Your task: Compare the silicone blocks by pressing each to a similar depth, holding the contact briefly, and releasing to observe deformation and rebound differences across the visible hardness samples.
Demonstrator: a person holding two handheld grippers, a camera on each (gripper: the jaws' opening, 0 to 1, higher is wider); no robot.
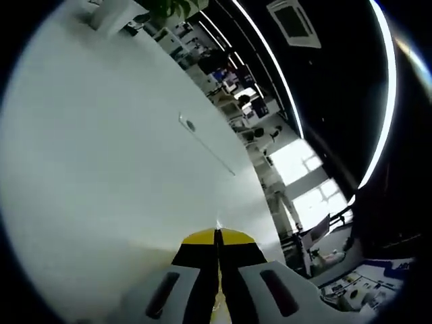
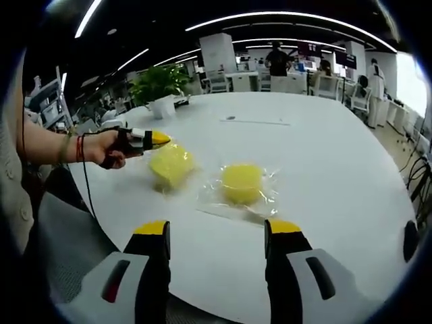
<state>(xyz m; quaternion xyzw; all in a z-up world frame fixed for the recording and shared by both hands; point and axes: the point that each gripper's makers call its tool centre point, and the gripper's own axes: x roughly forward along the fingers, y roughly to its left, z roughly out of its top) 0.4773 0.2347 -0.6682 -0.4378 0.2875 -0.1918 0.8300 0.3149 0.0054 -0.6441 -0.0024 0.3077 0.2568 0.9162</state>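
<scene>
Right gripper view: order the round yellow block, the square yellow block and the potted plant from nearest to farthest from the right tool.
1. Round yellow block, on clear film, just ahead of the right tool.
2. Square yellow block, ahead-left, by the left tool.
3. Potted plant, far left on the table.

Each hand-held gripper has two black jaws tipped in yellow, rising from pale grey housings with a dark oval slot each: the right one [image 2: 217, 233] and the left one [image 1: 217, 237]. The hand [image 2: 106, 147] wears a red wrist cord beside a greenish band; a thin black cable hangs below it.
</scene>
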